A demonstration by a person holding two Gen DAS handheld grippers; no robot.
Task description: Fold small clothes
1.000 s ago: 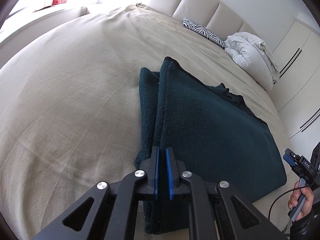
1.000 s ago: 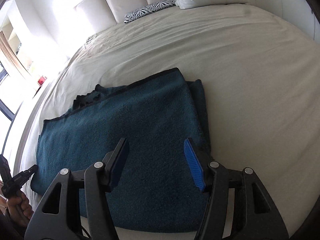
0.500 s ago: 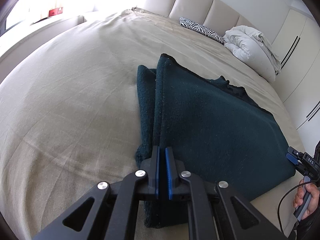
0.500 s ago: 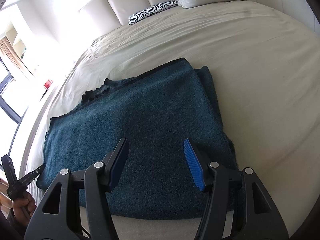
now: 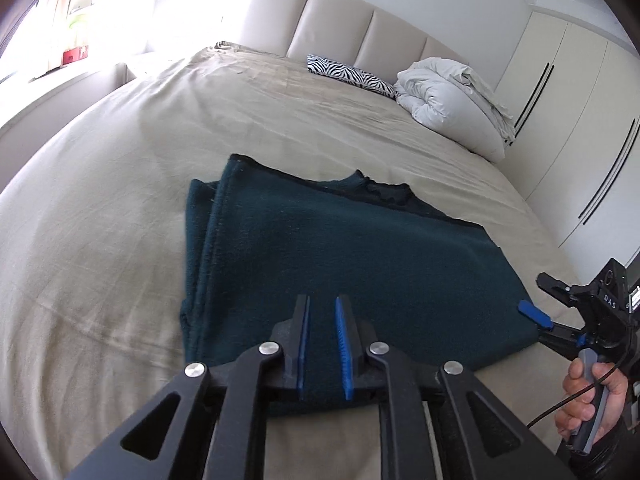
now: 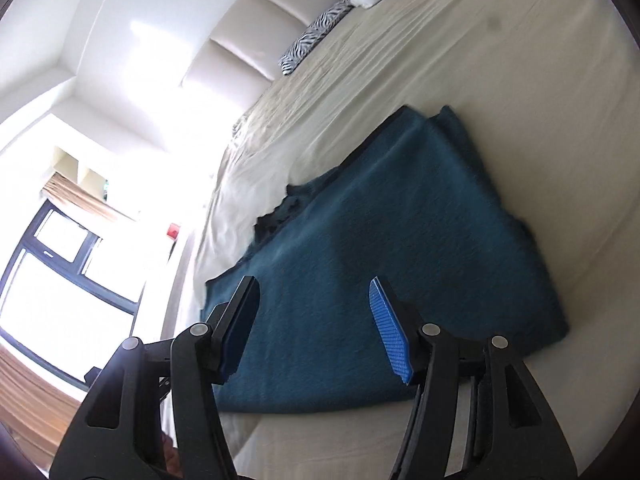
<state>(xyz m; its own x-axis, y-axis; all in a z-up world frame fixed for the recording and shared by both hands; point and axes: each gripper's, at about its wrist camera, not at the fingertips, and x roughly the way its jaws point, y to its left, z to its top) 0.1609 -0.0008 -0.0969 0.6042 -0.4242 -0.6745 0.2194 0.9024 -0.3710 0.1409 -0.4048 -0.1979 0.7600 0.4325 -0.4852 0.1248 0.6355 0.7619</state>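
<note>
A dark teal fleece garment lies folded flat on the beige bed; it also shows in the right wrist view. My left gripper hovers over the garment's near edge with its blue pads a narrow gap apart and nothing between them. My right gripper is wide open and empty above the garment's near edge. It also shows at the right of the left wrist view, held in a hand just off the garment's right corner.
A zebra-print pillow and a white duvet bundle lie at the head of the bed by the padded headboard. White wardrobe doors stand on the right. A window is to the left.
My left gripper has let go of the garment's edge and opened slightly, pulling back and up. The right gripper has tilted and drawn back, still open. The garment lies flat.
</note>
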